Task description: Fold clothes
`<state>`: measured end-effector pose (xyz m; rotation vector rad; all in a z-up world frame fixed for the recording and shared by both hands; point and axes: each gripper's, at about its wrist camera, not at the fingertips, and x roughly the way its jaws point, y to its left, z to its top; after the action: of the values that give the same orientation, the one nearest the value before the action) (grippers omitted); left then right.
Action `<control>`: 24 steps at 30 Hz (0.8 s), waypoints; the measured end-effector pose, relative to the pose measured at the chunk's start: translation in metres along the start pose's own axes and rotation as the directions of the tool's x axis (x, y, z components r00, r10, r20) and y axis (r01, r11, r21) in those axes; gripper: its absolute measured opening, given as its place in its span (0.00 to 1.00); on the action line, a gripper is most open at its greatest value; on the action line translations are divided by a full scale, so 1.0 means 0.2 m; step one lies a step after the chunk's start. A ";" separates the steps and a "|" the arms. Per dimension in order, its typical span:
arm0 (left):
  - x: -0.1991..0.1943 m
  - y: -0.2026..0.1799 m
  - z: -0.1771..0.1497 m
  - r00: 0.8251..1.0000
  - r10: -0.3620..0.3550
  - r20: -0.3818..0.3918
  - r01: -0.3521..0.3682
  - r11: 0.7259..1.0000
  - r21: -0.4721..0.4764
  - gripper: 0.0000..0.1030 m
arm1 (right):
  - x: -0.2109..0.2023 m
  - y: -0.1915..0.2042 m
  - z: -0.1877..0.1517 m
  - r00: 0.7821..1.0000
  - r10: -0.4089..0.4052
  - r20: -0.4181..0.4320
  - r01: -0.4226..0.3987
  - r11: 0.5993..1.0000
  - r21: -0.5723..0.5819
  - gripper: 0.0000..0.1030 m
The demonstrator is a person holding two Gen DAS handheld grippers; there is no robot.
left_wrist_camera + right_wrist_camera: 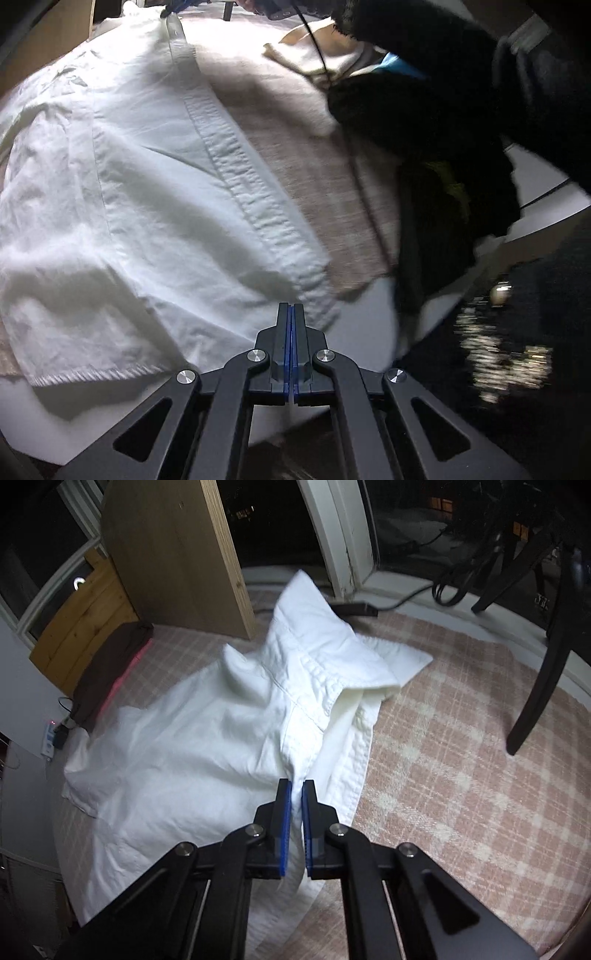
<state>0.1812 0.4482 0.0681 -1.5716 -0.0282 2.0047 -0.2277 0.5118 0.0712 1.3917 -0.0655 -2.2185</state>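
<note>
No readable text, labels, brands or numbers in either view; any small markings too blurred or dark to make out.

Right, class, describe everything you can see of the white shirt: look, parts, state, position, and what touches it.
The shirt is white, of woven cotton-like cloth, wrinkled and partly unfolded. It lies spread on a pink checked cloth. Its collar is raised in a peak toward the window, and the stitched front placket runs down toward the camera. The right gripper pinches a fold at the placket. The left gripper is shut over the hem corner; whether it holds cloth is unclear.
</note>
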 end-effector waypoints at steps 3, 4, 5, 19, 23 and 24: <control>-0.03 0.01 0.02 1.000 0.002 0.014 -0.001 0.999 -0.044 0.00 | -0.09 0.01 0.03 0.998 0.049 0.038 -0.049 0.999 0.015 0.05; -0.01 0.00 0.03 1.000 0.011 -0.001 -0.011 0.998 -0.056 0.08 | -0.09 0.02 0.04 0.998 0.055 0.036 -0.056 0.998 0.021 0.05; 0.01 0.00 0.04 1.000 0.020 -0.017 -0.021 0.997 -0.069 0.15 | -0.09 0.03 0.04 0.998 0.053 0.033 -0.054 0.998 0.021 0.05; 0.11 -0.09 0.09 0.980 0.180 -0.084 -0.183 0.983 -0.025 0.00 | -0.07 0.11 0.03 1.000 -0.004 0.022 0.005 0.999 -0.040 0.05; 0.06 -0.07 0.08 0.989 0.133 -0.065 -0.136 0.989 -0.053 0.00 | -0.08 0.11 0.04 1.000 0.005 0.028 -0.004 0.999 -0.038 0.05; 0.04 -0.06 0.08 0.992 0.117 -0.056 -0.121 0.991 -0.063 0.00 | -0.09 0.11 0.04 1.000 0.007 0.030 -0.006 0.999 -0.037 0.05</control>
<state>0.1708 0.4676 0.0706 -1.7028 0.0205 2.0720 -0.2205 0.4995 0.0965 1.3367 -0.0399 -2.2247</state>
